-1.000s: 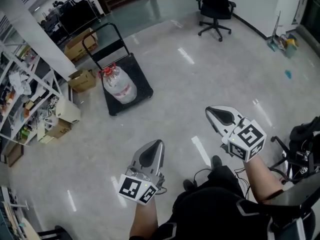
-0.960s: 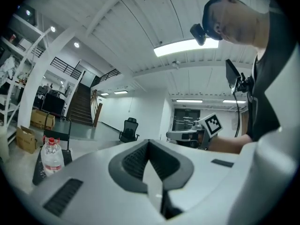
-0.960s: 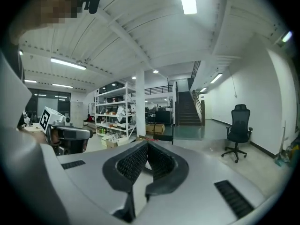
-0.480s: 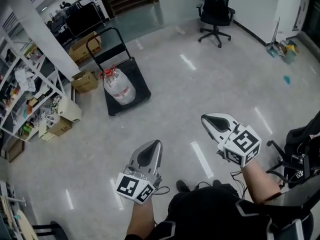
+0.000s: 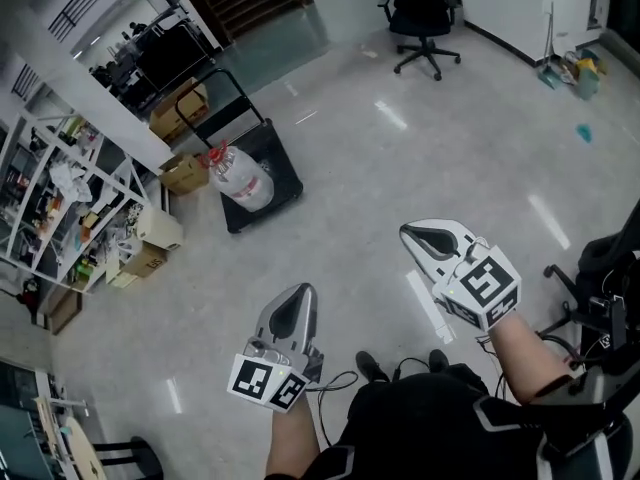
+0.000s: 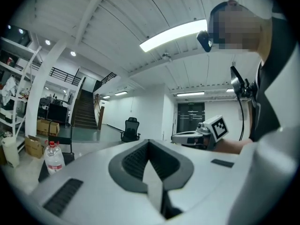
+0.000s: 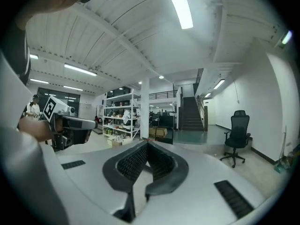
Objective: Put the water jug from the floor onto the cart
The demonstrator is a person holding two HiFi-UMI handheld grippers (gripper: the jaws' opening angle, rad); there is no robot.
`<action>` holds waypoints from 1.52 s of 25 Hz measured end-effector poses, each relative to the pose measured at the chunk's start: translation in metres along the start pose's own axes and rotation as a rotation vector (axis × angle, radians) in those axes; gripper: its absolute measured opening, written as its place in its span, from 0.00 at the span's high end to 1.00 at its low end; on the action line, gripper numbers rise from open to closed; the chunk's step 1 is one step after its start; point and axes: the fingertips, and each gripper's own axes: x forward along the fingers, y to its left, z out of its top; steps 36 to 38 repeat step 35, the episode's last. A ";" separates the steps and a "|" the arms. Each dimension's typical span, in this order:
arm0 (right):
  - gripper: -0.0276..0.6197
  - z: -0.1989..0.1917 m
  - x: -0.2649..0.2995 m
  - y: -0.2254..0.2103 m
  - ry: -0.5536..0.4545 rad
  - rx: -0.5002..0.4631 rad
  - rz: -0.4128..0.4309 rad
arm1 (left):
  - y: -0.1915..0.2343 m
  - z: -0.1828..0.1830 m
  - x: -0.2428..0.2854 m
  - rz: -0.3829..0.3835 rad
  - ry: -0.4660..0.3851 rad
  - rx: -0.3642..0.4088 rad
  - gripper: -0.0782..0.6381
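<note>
Head view was evenly bright from overhead; the glossy floor [image 5: 330, 218] carried white glare streaks at 1, 3 and 4 o'clock, and shadows were faint and soft. Both gripper views showed strong fisheye bowing and black vignetting round the rim, with the ceiling tube light [image 6: 173, 33] blown out near 12 o'clock. The left gripper [image 6: 149, 144] and right gripper [image 7: 147, 146] shells at 6 o'clock were slightly soft, the background sharper.

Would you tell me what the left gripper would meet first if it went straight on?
Nothing nearby: the left gripper points across bare floor, right of the water jug on the cart. The distant office chair looks likeliest, though depth is unclear.
</note>
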 end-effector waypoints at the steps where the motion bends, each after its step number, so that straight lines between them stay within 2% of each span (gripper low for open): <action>1: 0.95 -0.003 -0.005 -0.005 0.002 0.007 0.002 | -0.007 -0.002 0.002 0.007 0.004 -0.001 0.89; 6: 0.95 -0.010 -0.030 -0.014 -0.004 0.076 -0.001 | -0.036 -0.007 0.003 0.004 0.035 0.014 0.89; 13: 0.95 -0.002 -0.047 0.002 -0.020 0.071 -0.035 | -0.044 -0.003 -0.019 -0.018 0.015 0.037 0.89; 20: 0.95 0.002 -0.044 0.025 -0.008 0.060 -0.043 | -0.038 0.003 -0.051 0.013 -0.006 0.061 0.89; 26: 0.95 0.012 -0.035 0.042 -0.016 0.047 -0.040 | -0.027 0.004 -0.069 0.016 -0.017 0.039 0.89; 31: 0.95 0.017 -0.037 0.047 -0.023 0.038 -0.039 | -0.035 0.006 -0.073 -0.013 -0.021 0.036 0.89; 38: 0.95 0.019 -0.038 0.050 -0.030 0.026 -0.036 | -0.038 0.002 -0.073 -0.015 -0.014 0.036 0.89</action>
